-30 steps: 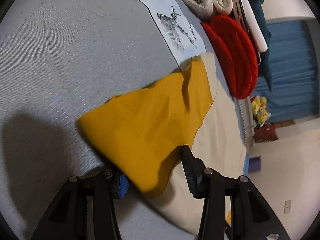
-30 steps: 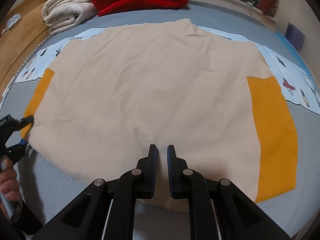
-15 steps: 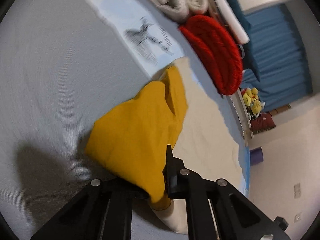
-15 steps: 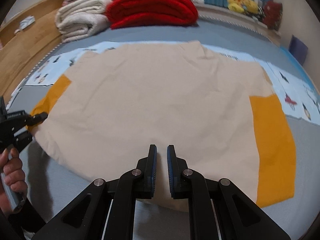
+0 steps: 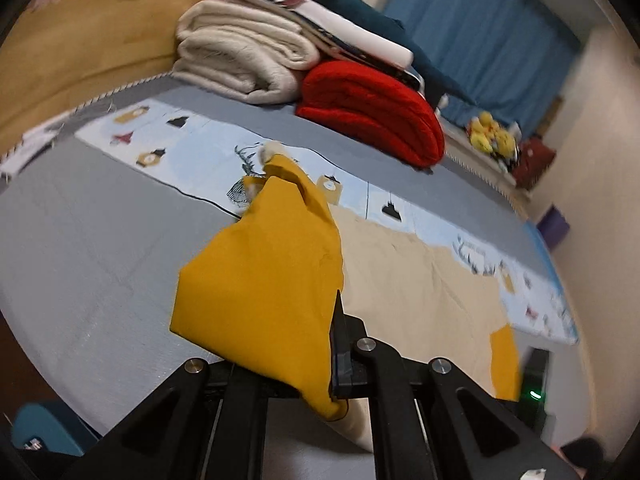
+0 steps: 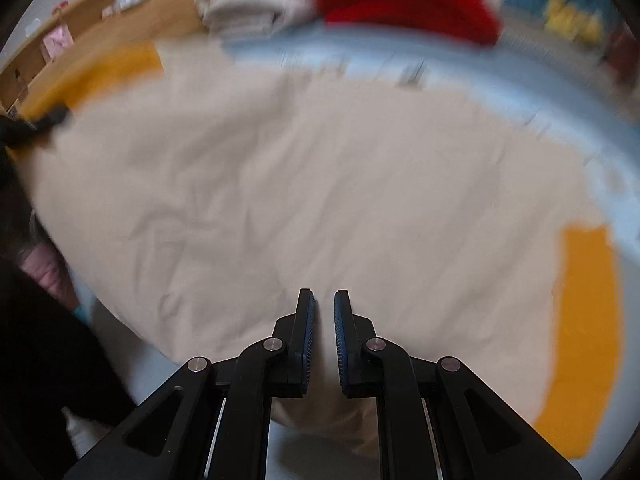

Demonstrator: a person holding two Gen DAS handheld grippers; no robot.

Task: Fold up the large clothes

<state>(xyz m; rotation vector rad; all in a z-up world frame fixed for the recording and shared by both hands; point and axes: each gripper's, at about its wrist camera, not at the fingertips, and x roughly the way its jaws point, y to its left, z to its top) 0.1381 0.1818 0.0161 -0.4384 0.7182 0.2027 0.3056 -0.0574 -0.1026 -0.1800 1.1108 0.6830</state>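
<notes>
Left wrist view: no brand name or readable writing shows; the pale blue printed strip (image 5: 360,204) across the grey bed cover (image 5: 92,248) carries only small pictures, and a few dark marks near its far end are too blurred to read. The left gripper (image 5: 320,356) is clamped on the mustard-yellow sleeve (image 5: 264,280) of the cream garment (image 5: 416,280). The sleeve is lifted off the bed and drapes over the gripper's left finger, hiding it, so only the right finger (image 5: 339,344) shows, pressed against the cloth. The garment's cream body lies flat to the right, and its other yellow sleeve (image 5: 505,360) is partly cut off behind a dark device with a green light (image 5: 534,384). Beyond the strip, a folded cream blanket (image 5: 244,60) and a folded red blanket (image 5: 372,116) sit side by side under a stack of other textiles. Yellow plush toys (image 5: 492,136) and a blue curtain (image 5: 476,40) are farther back.

Right wrist view: strongly motion-blurred, nothing legible. The right gripper (image 6: 324,344) has its two fingers nearly together with a narrow gap; it holds nothing and hangs over the near hem of the cream garment (image 6: 300,184), which spreads across the bed just ahead. The far-side yellow sleeve (image 6: 580,320) lies flat at right. At the left edge the left gripper (image 6: 40,124) is a dark smear at the raised yellow sleeve (image 6: 108,72), its fingers not discernible.
</notes>
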